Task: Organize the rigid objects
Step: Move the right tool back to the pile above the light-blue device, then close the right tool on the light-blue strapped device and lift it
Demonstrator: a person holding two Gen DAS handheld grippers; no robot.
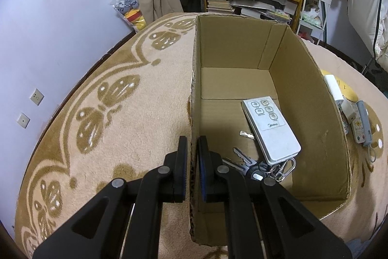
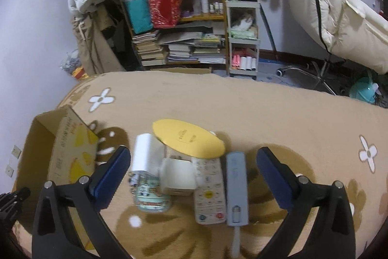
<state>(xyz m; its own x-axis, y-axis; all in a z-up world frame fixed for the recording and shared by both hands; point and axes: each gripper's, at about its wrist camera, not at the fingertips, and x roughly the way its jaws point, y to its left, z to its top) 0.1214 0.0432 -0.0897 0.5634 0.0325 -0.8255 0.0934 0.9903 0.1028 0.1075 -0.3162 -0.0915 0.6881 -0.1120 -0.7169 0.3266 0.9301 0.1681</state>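
We count in the cardboard box [image 1: 242, 57]: one white remote [image 1: 270, 129], one key bunch [image 1: 252, 165]. Left gripper [image 1: 192, 149] clamps its wall; right gripper [image 2: 194, 162], fingers wide apart, hangs over two remotes [image 2: 209, 188] on the rug [image 2: 266, 108].

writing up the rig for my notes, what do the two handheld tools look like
Both match: the left tool and right tool have matte black angular linkage arms joined by round silver pivot pins. Each finger is a flat black bar faced with a ribbed dark blue pad. No cables, markings, hands or sleeves show in either wrist view.
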